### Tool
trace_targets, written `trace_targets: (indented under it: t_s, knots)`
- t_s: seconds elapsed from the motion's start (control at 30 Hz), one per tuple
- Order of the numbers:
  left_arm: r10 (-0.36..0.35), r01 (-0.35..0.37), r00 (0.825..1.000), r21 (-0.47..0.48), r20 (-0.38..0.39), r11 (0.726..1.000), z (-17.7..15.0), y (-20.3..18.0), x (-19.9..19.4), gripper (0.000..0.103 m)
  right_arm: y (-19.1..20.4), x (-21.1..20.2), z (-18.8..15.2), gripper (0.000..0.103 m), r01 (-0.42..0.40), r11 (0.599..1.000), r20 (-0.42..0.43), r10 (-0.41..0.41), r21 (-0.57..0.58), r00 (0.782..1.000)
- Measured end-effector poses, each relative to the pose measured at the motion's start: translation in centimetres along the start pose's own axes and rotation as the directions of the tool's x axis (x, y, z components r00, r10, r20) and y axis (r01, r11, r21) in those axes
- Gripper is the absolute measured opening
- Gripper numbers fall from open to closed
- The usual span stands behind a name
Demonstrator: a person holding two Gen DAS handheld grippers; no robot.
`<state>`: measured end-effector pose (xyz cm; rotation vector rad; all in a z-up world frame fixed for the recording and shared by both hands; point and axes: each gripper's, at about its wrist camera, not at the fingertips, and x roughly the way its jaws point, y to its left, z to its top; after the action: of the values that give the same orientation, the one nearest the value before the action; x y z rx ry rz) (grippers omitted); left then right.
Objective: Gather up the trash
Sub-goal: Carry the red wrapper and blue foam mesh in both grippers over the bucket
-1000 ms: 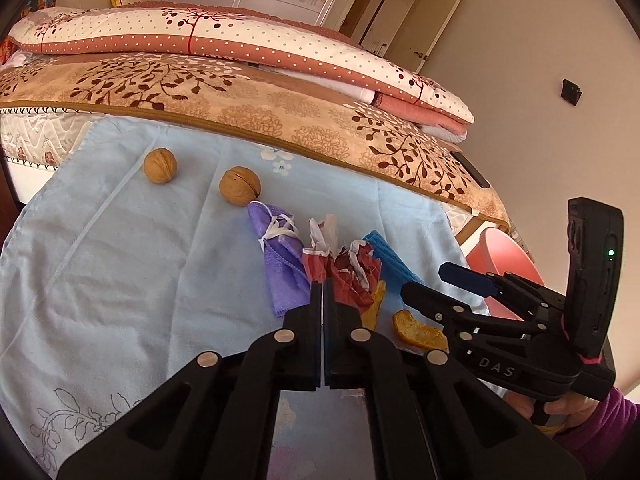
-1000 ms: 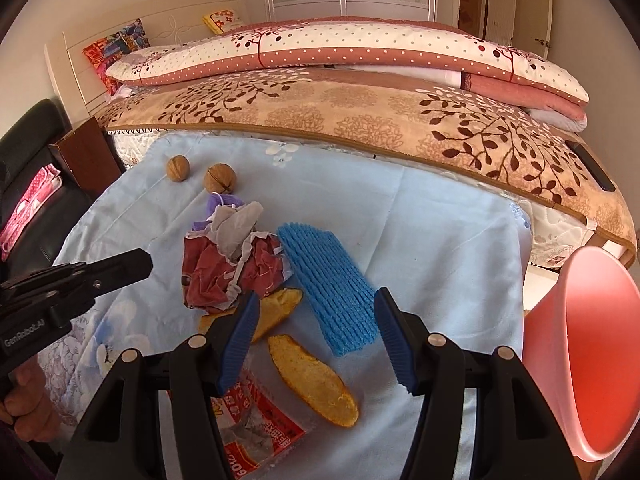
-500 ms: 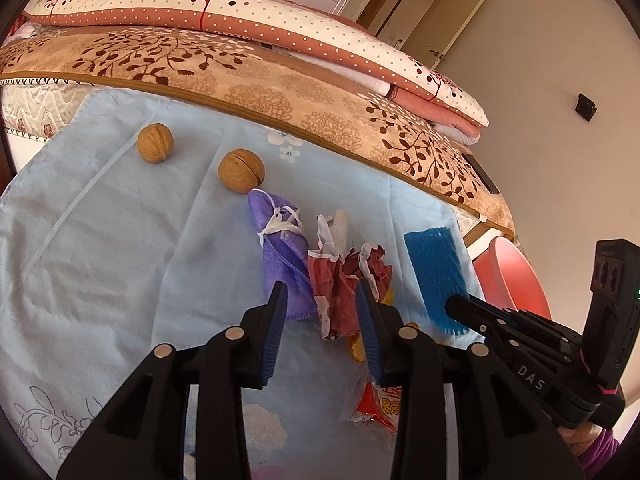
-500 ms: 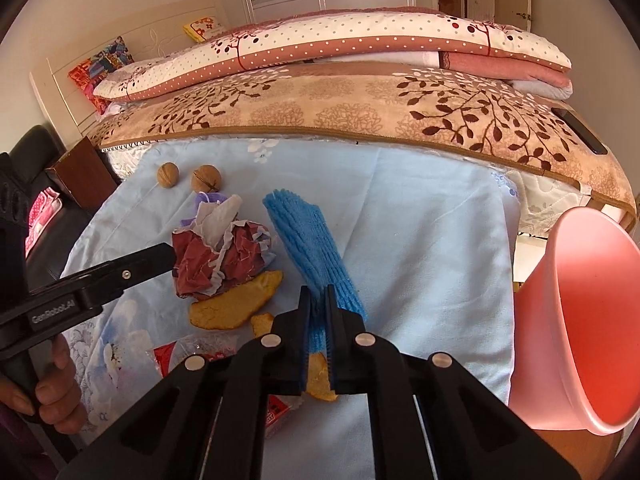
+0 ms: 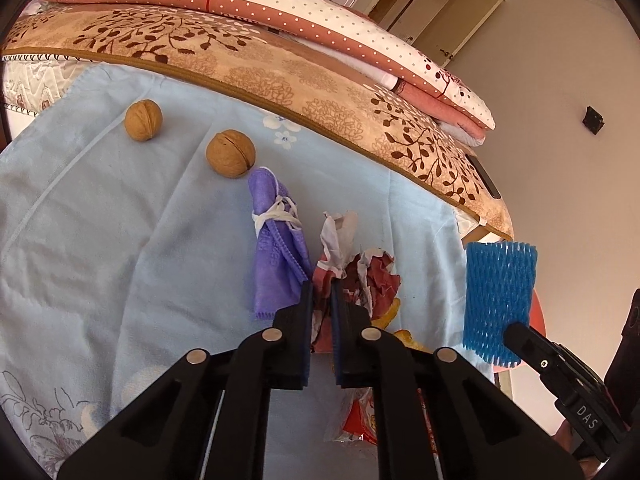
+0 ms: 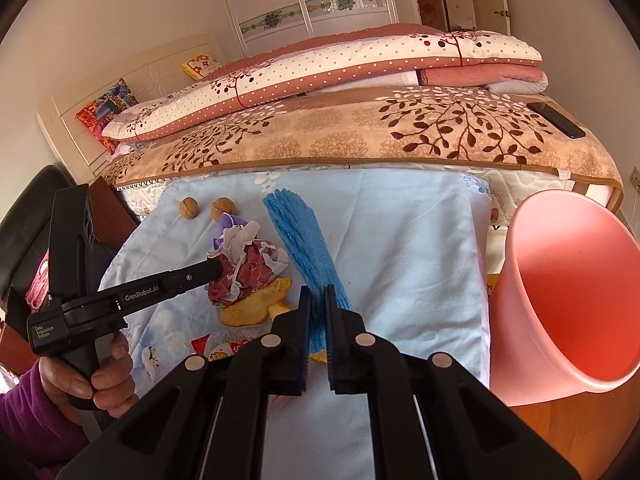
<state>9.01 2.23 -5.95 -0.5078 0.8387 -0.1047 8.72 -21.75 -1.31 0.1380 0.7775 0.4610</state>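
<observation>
My left gripper (image 5: 320, 292) is shut on the crumpled red and white paper (image 5: 360, 276), which lies on the light blue cloth (image 5: 120, 240); the paper also shows in the right wrist view (image 6: 248, 264). My right gripper (image 6: 316, 296) is shut on the blue foam net (image 6: 304, 240) and holds it lifted off the cloth; the net also shows in the left wrist view (image 5: 500, 300). A purple cloth bundle (image 5: 276, 256) lies just left of the paper. Orange peel (image 6: 256, 304) and a red snack wrapper (image 6: 216, 348) lie near the front.
A pink bin (image 6: 568, 304) stands tilted at the right edge of the cloth. Two walnuts (image 5: 230, 153) (image 5: 143, 120) lie at the back left. A bed with a patterned blanket (image 6: 400, 132) runs behind, with a phone (image 6: 556, 120) on it.
My left gripper opened, moved forward and closed on the crumpled paper. My right gripper closed on the blue net and lifted it off the cloth.
</observation>
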Motion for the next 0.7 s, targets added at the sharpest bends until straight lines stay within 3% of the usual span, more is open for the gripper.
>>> trace_targets:
  t_s: [0.4,0.7]
  knots:
    - [0.022,-0.051,0.982,0.154,0.186,0.987,0.4,-4.6,-6.3,0.007,-1.6,-2.5,0.0,0.006,-0.019,0.999,0.072,0.016,0.051,0.997]
    - [-0.035,-0.021,0.979,0.272,0.198,0.962,0.2,-9.3,-6.3,0.007,-5.0,-5.2,0.2,0.006,0.035,0.991,0.141,-0.053,0.127,0.989]
